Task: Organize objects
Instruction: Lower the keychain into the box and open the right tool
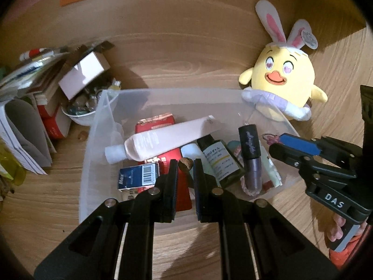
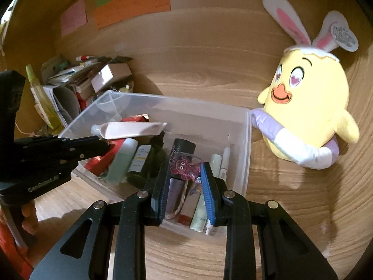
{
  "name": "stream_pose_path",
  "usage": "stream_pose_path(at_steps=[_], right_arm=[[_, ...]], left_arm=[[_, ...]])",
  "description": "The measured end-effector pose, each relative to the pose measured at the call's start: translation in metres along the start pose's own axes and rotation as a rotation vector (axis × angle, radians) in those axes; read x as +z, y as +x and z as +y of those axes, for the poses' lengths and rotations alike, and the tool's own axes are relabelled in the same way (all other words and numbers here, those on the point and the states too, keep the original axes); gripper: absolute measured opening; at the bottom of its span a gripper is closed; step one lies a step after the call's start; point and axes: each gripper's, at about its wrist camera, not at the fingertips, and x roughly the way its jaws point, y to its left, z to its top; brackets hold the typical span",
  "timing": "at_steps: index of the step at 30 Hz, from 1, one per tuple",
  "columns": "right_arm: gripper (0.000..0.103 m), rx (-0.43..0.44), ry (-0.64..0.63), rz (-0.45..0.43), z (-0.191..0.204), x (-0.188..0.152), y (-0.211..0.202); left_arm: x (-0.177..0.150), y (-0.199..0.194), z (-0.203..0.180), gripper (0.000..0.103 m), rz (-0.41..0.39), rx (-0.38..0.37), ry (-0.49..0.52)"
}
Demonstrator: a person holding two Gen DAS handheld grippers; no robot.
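Bin (image 1: pixel 98 126) lies below both grippers: left gripper (image 1: pixel 185 163) clamps a nut (image 1: pixel 185 164), right gripper (image 2: pixel 185 165) clamps a pink charm (image 2: pixel 184 166).

Left gripper (image 1: pixel 185 163): matte black linkage arms with slotted cut-outs, silver round pivot pins, black finger pads. In the right wrist view, faint pale lettering runs along its body at 9 o'clock.

Right gripper (image 2: pixel 185 166): same black frame and silver pins, ribbed blue pads. White "DAS" lettering on its body. Orange sleeve (image 1: pixel 342 255) at 4 o'clock in the left view.
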Motion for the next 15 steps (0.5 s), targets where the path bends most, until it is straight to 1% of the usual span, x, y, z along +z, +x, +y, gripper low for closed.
stream_pose_path(at_steps=[3,6,10,12,14,15], right_arm=[[0.024,-0.008,-0.006,0.008,0.0008,-0.0010,0.0044],[0.024,-0.025,-0.020,0.006,0.0036,-0.0014,0.0044],[0.027,-0.016,-0.028,0.010,0.0044,0.0000,0.0033],[0.034,-0.013,-0.025,0.010,0.0047,0.0003,0.0017],[0.046,-0.013,-0.021,0.005,0.0041,0.0008,-0.0010],[0.048,-0.014,-0.018,0.002,0.0040,0.0009,-0.0027]], left_arm=[[-0.0002,0.0011,0.0012,0.011,0.009,-0.022,-0.003],[-0.0002,0.0010,0.0009,0.012,0.010,-0.029,-0.002],[0.0000,0.0012,0.0004,0.012,0.013,-0.029,-0.002],[0.0005,0.0004,0.0011,0.015,0.016,-0.043,-0.007],[0.0008,-0.0022,0.0024,0.026,0.016,-0.056,-0.014],[0.0009,-0.0042,0.0024,0.028,0.012,-0.059,-0.015]])
